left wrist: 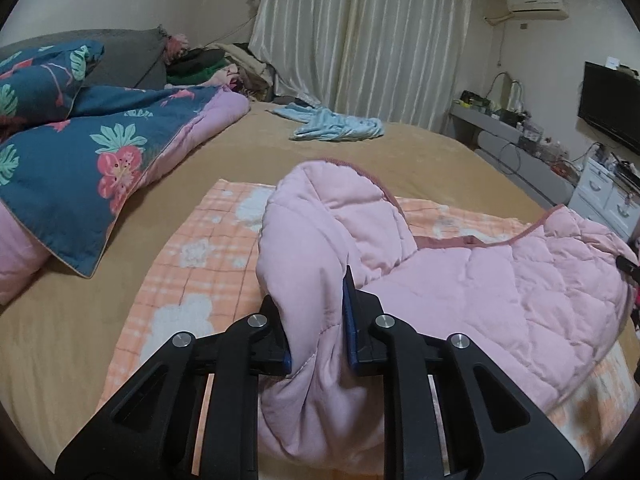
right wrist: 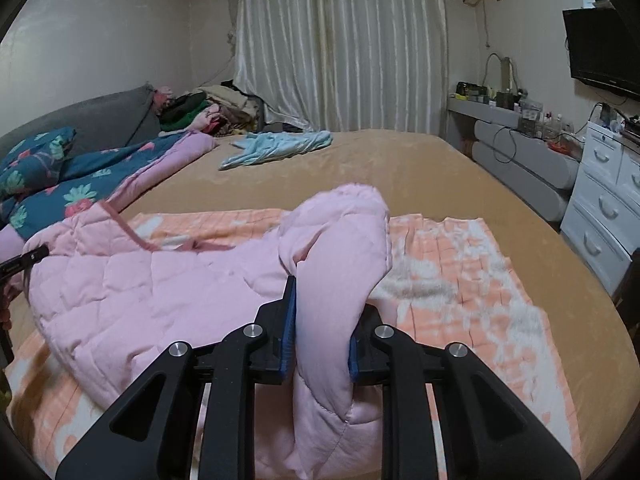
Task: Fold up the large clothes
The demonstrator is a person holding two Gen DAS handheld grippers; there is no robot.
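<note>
Puffy pink quilted jacket [left wrist: 460,280] bunches between your left gripper [left wrist: 318,334] fingers, clamped tight; your right gripper [right wrist: 322,330] pinches another soft fold. Ahead of both, it drapes over the orange plaid blanket [right wrist: 460,264] on the tan bed [right wrist: 360,168].

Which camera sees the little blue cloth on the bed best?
The right wrist view: the blue cloth lies spread out there, nothing covering it, its whole length showing. The left wrist view also shows it, but bunched, smaller and farther off, beyond the pink jacket.
</note>
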